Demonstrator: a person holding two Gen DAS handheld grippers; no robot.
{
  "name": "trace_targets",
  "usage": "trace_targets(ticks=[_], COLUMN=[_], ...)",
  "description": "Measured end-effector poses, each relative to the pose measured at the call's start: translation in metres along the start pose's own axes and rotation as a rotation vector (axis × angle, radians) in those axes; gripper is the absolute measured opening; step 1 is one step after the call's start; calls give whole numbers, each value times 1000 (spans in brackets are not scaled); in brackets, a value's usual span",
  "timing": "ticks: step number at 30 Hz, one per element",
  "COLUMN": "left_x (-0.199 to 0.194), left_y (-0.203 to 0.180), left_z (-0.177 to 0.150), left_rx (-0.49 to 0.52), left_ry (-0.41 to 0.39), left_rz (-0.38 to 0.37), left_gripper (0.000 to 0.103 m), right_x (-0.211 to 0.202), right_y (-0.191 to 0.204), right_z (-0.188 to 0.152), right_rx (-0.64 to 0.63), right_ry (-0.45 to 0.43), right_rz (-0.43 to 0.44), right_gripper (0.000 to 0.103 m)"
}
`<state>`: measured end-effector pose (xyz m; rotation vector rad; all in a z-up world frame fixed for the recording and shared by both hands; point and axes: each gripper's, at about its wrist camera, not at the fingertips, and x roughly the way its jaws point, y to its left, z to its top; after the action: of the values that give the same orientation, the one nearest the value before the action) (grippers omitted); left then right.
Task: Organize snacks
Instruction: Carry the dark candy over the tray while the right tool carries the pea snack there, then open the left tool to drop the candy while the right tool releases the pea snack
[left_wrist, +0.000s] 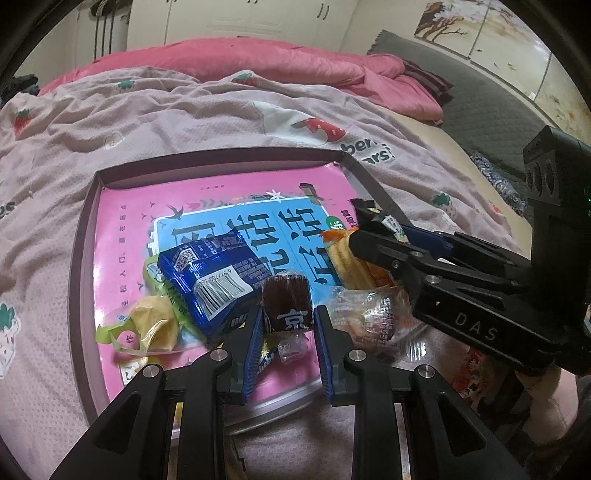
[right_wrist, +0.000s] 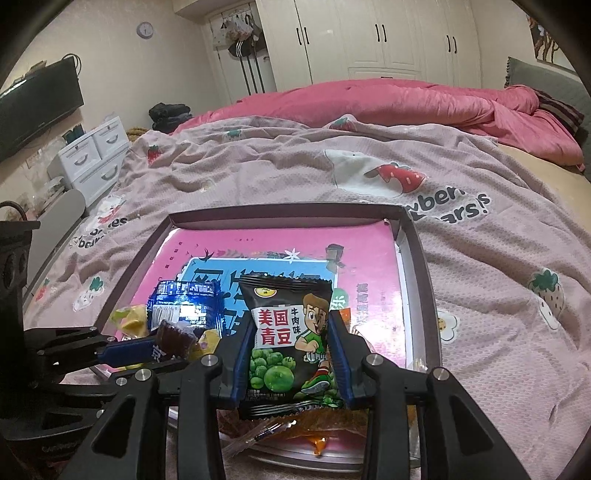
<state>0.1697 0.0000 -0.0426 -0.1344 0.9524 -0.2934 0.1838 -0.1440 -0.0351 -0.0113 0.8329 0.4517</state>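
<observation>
A shallow box tray (left_wrist: 90, 206) with a pink printed floor lies on the bed and holds several snacks. My left gripper (left_wrist: 288, 321) is shut on a dark brown wrapped candy (left_wrist: 286, 301) just above the tray's near part. A blue packet (left_wrist: 214, 277) and yellow-green snacks (left_wrist: 147, 321) lie to its left. My right gripper (right_wrist: 291, 339) is shut on a black green-pea packet (right_wrist: 288, 343), held upright over the tray (right_wrist: 421, 266). In the left wrist view the right gripper (left_wrist: 373, 225) sits at the tray's right side.
Clear-wrapped pastries (left_wrist: 369, 314) and orange-wrapped snacks (right_wrist: 295, 428) lie at the tray's near right. The tray rests on a pink strawberry blanket (right_wrist: 295, 166). A pink quilt (right_wrist: 388, 103) lies behind. White drawers (right_wrist: 96, 155) stand left of the bed.
</observation>
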Motion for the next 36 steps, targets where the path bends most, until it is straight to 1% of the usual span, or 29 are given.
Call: trace_targets(ticks=[20, 27, 30, 36], left_x=[-2, -2, -2, -2], left_y=[-1, -1, -1, 0], left_z=[0, 0, -1, 0], left_rx=[9, 7, 5, -4], left_ry=[-1, 0, 0, 0], left_rz=[9, 9, 11, 9], left_gripper=[28, 28, 28, 28], right_x=[-4, -11, -15, -22], right_y=[0, -3, -3, -5], right_z=[-2, -1, 1, 0], right_rx=[-1, 5, 7, 8], right_ry=[1, -12, -24, -31], right_rz=[2, -8, -11, -14], right_gripper=[40, 42, 46, 46])
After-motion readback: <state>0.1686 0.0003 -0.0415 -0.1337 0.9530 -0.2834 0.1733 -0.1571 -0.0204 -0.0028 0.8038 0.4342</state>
